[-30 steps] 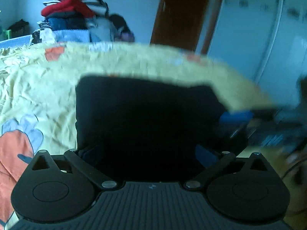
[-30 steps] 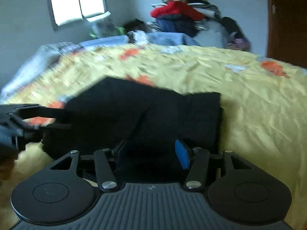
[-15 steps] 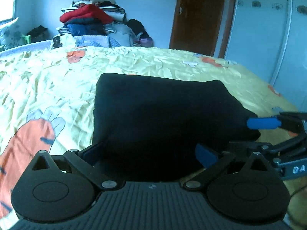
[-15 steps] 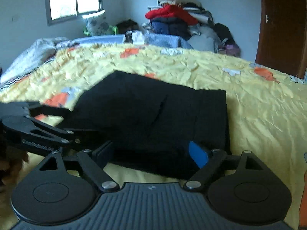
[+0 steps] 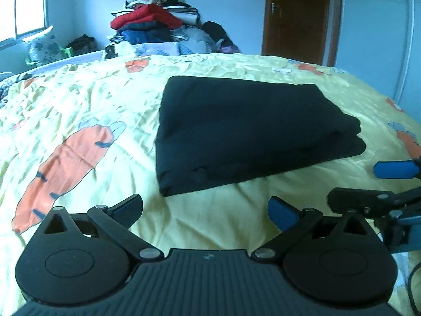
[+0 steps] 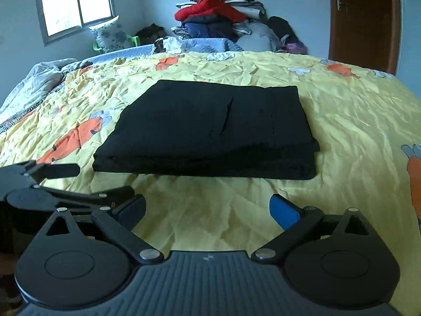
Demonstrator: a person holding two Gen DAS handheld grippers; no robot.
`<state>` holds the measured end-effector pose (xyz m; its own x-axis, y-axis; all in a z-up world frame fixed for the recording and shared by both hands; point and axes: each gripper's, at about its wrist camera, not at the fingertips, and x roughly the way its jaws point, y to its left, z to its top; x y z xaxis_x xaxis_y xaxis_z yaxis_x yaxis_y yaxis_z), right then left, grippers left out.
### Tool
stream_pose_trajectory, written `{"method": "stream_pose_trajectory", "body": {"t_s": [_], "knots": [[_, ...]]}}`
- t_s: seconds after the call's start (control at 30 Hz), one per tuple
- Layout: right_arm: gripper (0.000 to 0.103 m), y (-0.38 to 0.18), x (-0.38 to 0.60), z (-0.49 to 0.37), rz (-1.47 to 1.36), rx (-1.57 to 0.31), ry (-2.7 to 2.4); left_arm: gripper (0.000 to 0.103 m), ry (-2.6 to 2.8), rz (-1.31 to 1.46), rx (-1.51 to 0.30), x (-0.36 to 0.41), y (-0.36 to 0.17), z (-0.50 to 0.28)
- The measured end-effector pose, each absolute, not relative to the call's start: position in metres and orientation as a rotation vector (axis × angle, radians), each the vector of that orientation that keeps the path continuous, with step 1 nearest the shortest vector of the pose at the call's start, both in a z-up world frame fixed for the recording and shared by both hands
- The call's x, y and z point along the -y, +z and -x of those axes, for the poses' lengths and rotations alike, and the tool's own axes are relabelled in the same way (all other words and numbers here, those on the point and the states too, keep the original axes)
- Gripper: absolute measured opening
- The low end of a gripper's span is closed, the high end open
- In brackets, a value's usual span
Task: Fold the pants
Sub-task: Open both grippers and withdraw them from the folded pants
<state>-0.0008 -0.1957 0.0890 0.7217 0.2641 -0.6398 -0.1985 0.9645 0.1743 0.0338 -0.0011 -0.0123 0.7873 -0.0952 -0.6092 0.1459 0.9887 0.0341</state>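
The black pants (image 6: 208, 131) lie folded in the middle of the bed (image 6: 355, 121), long side across. The left gripper (image 5: 205, 212) and the right gripper (image 6: 208, 210) are wide open, empty, near the bed's front edge.

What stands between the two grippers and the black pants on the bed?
Nothing visible does. Only bare yellow bedspread lies between the open right gripper and the folded black pants. The open left gripper faces the same clear strip.
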Motion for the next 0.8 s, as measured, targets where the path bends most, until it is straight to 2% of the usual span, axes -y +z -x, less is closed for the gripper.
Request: {"method": "stream_pose_trajectory", "body": {"t_s": [0.4, 0.8], "knots": [[0.102, 0.068, 0.202, 0.005, -0.119, -0.748, 0.206, 0.103, -0.083, -0.071, -0.665, -0.001, -0.023, -0.030], [0.103, 0.058, 0.188, 0.007, -0.004, -0.709, 0.174, 0.103, -0.082, -0.057, -0.669, -0.002, -0.024, -0.031]]}}
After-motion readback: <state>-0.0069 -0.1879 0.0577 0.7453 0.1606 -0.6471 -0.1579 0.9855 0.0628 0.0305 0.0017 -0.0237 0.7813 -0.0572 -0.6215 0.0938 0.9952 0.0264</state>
